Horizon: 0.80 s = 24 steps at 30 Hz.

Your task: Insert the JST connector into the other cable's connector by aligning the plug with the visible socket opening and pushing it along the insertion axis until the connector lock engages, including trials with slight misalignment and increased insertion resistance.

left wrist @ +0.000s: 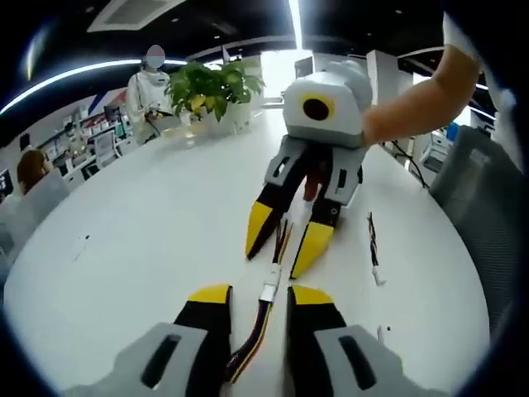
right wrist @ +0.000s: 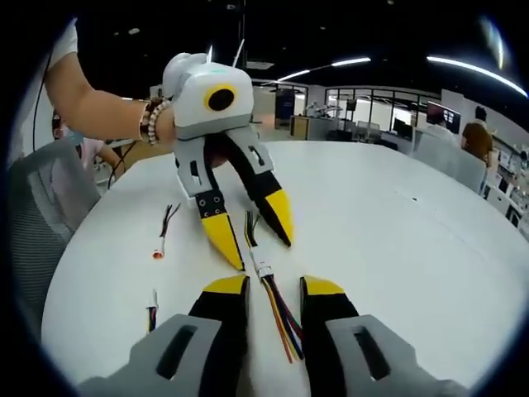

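On the white table [left wrist: 140, 223], a cable of coloured wires [left wrist: 248, 347] runs up between my left gripper's [left wrist: 260, 295] jaws to a small white connector [left wrist: 270, 285]. Past it, darker wires [left wrist: 283, 236] continue between the jaws of my right gripper [left wrist: 273, 265], which faces me. Both grippers stand open, straddling the cable without pinching it. In the right gripper view, coloured wires [right wrist: 281, 322] lie between the right gripper's [right wrist: 274, 287] jaws and reach the white connector [right wrist: 263, 269]. The left gripper [right wrist: 263, 254] points at it from beyond. Whether the two connectors are locked together is too small to tell.
A spare cable [left wrist: 374, 244] lies right of the grippers. Two more spare cables [right wrist: 165, 223] [right wrist: 153, 313] rest near the table's edge. A potted plant [left wrist: 211, 87] stands at the far side. Grey chairs [left wrist: 479, 207] [right wrist: 50, 215] flank the table; people sit beyond.
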Tool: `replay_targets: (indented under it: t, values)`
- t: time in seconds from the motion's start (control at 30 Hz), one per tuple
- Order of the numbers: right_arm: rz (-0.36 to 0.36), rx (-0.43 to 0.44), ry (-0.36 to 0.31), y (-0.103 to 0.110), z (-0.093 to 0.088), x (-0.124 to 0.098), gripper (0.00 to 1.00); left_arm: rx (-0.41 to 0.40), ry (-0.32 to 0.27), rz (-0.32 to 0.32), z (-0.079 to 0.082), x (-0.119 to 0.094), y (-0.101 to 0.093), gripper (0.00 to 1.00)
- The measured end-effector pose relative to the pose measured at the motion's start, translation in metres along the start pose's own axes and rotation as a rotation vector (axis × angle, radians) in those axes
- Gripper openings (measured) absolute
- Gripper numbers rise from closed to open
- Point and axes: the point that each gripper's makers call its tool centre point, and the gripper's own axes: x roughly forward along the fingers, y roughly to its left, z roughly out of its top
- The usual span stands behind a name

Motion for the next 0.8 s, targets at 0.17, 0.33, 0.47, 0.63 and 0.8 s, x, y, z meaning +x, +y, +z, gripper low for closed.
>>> replay_targets:
  t: [0.17, 0.33, 0.47, 0.63, 0.8]
  values:
    - [-0.023, 0.023, 0.017, -0.003, -0.001, -0.001, 0.27, 0.006, -0.002, 0.023, 0.000, -0.003, -0.001, 0.21]
    - [-0.043, 0.033, 0.012, -0.006, 0.004, -0.007, 0.30, 0.017, -0.048, 0.033, 0.012, -0.019, 0.001, 0.22]
    - [-0.052, 0.050, -0.037, -0.007, 0.017, -0.015, 0.29, 0.000, -0.086, 0.067, 0.023, -0.033, 0.005, 0.25]
    - [-0.058, 0.040, -0.059, -0.003, 0.027, -0.025, 0.27, -0.019, -0.146, 0.108, 0.036, -0.048, 0.005, 0.33]
    - [-0.055, 0.011, -0.034, 0.004, 0.025, -0.030, 0.28, -0.046, -0.176, 0.119, 0.042, -0.057, -0.001, 0.32]
